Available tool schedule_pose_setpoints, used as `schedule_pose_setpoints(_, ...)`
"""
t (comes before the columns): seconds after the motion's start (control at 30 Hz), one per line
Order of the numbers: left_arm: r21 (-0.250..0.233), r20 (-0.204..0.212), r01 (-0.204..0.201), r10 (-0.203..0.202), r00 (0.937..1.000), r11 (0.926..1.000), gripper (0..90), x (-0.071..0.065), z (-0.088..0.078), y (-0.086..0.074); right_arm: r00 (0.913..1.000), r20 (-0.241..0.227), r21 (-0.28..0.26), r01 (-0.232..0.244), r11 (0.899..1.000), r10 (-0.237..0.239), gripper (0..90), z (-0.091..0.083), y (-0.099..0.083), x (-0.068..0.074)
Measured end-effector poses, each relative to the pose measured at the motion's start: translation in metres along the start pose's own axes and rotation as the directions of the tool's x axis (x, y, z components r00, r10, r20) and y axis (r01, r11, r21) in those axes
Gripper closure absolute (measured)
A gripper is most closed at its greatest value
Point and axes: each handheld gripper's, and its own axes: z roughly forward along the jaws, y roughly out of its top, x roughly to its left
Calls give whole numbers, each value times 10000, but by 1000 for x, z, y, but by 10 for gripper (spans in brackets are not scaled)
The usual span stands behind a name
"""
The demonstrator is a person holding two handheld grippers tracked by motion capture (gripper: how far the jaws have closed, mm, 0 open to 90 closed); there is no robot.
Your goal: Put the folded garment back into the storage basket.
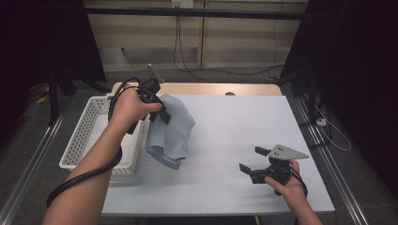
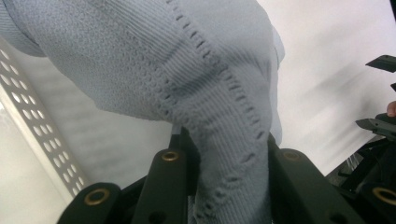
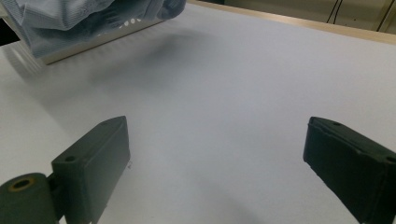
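Pale blue knitted fabric is making up the garment (image 1: 171, 129), with ribbed rows and lines of small eyelet holes showing in the left gripper view (image 2: 205, 84). It is hanging bunched from the left gripper (image 1: 157, 110), draping over the right-hand rim of the basket (image 1: 94, 105) and down onto the white table (image 1: 234, 136), its lower folds resting just beside the basket. The left gripper's jaws are standing narrow, pinching a gathered strip of the knit between them. The basket is a white perforated plastic tray sitting at the table's left edge; the part of its interior that is showing is holding nothing, though the forearm is covering much of it. The right gripper (image 1: 251, 159) is resting low over the table near its front right, well apart from the garment, its jaws spread wide with only bare tabletop between them (image 3: 215, 154).
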Motion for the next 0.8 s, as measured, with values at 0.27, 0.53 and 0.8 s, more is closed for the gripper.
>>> schedule_pose_setpoints(0.27, 14, -2, -186, 186, 9998, 9998, 746, -5, -11, 5, 10000, 16, -39, -17, 10000, 17, 69, 0, 0, 0)
schedule_pose_setpoints(0.53, 27, -52, -187, 187, 9998, 9998, 745, -3, -18, 7, 10000, 32, -46, -21, 10000, 21, 69, -1, 0, -1)
schedule_pose_setpoints(0.8, 41, -220, -98, 98, 9997, 9999, 746, 0, -29, 10, 10000, -40, -79, -76, 9999, 76, 69, -1, 0, 1)
